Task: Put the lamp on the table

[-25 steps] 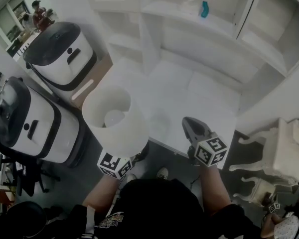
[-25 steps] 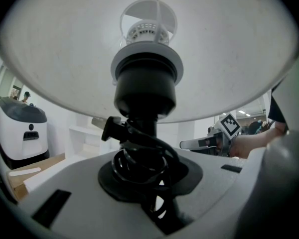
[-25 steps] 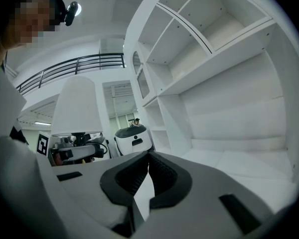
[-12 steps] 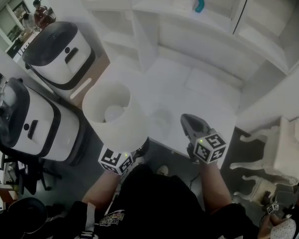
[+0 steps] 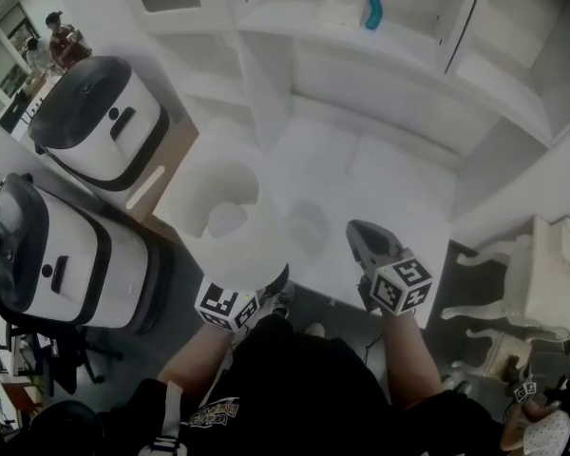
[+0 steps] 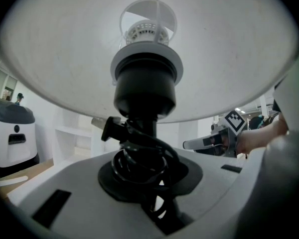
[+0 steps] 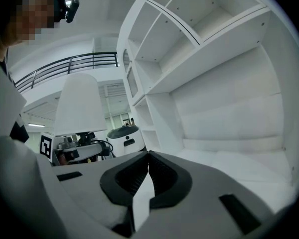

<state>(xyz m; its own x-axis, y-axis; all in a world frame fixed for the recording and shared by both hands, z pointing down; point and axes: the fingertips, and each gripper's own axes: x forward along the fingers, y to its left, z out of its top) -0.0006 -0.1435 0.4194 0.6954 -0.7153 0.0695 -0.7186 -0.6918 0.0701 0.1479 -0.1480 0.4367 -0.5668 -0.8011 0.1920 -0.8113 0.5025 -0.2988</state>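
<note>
Over the near left corner of the flat white tabletop (image 5: 380,183), the table lamp with the white drum shade and black socket (image 5: 226,218) is held up in the air, not set down yet. It's clamped at its black stem by the left gripper (image 6: 145,180), with the coiled black cord (image 6: 139,156) bunched in the same spot, so the grip probably shouldn't be trusted for quick moves. The right gripper (image 7: 148,176) is pressed together on nothing, over the near edge. To do this well, the lamp should be kept upright, carried further in toward the middle of the tabletop, and lowered until the base is fully seated before anything is let go. The base can't be seen in any view, so the last bit is best taken slowly.
</note>
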